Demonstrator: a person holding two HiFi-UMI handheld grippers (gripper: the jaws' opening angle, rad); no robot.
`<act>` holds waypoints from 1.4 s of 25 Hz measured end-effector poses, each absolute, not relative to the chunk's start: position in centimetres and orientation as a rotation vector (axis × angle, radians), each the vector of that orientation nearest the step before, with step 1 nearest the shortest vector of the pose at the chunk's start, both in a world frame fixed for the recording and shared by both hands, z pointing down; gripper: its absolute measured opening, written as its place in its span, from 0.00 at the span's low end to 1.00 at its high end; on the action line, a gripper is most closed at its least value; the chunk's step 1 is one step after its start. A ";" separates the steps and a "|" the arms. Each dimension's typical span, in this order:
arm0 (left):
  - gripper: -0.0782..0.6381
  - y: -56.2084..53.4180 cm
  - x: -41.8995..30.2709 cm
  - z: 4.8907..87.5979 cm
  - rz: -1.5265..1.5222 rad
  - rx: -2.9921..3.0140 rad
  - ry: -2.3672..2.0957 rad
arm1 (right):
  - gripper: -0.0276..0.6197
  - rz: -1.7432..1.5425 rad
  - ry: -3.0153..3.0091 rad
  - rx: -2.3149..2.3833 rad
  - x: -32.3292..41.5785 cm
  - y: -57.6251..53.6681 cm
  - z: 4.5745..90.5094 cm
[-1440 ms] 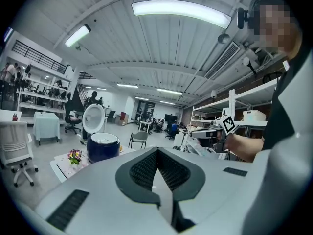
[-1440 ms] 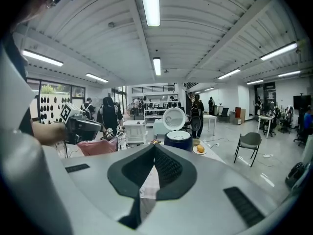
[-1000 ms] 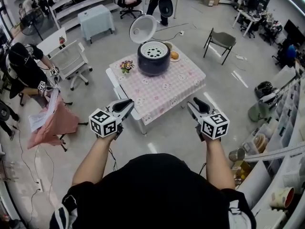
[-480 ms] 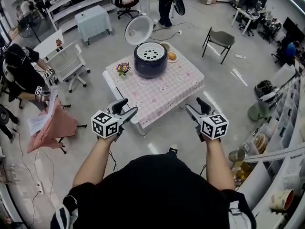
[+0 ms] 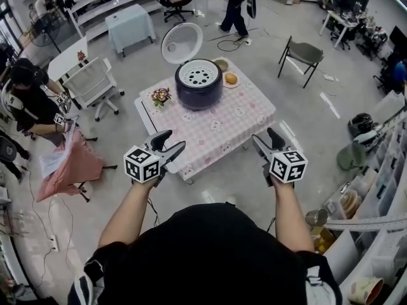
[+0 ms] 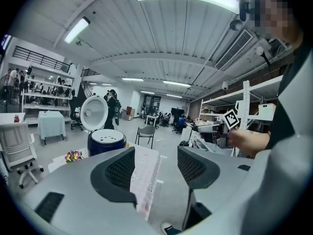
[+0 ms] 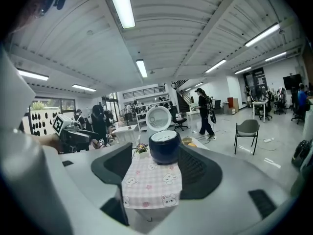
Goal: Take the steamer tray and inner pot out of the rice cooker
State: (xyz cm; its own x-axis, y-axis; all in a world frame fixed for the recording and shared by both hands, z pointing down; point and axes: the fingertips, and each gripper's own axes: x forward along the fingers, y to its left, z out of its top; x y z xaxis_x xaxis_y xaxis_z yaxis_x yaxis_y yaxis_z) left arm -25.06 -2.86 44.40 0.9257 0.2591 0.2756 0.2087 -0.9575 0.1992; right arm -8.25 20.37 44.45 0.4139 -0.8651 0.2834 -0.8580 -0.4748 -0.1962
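Before us stands the surface (image 5: 216, 129) under a pink checked cloth. Toward its far side sits the dark blue rice cooker (image 5: 198, 91), its white lid (image 5: 181, 43) tipped up open. The perforated white steamer tray (image 5: 198, 76) lies in the cooker's mouth. We hold the left gripper (image 5: 175, 138) and right gripper (image 5: 262, 135) at the near side, well apart from the cooker. Both sets of fingers have just been opening and stand wide, gripping nothing. A small posy (image 5: 160, 96) sits left of the cooker.
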 end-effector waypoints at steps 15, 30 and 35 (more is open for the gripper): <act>0.50 -0.8 -12.2 45.4 0.488 2.871 0.203 | 0.54 -0.625 1.765 -2.532 6.3 19.3 45.9; 0.50 -1.4 -6.0 46.5 0.518 2.845 0.075 | 0.54 -0.723 1.904 -2.447 12.8 16.5 47.9; 0.50 -2.7 -5.7 47.8 0.514 2.820 0.055 | 0.55 -0.746 1.949 -2.429 12.9 14.7 49.2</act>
State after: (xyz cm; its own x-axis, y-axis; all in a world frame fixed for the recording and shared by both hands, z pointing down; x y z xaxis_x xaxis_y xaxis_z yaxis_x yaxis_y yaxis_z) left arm -5.70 -2.68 47.79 0.9361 0.0858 0.3412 -0.0117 -0.9617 0.2738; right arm 12.93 14.73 49.16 0.1517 -0.9081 0.3903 -0.9365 -0.2583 -0.2372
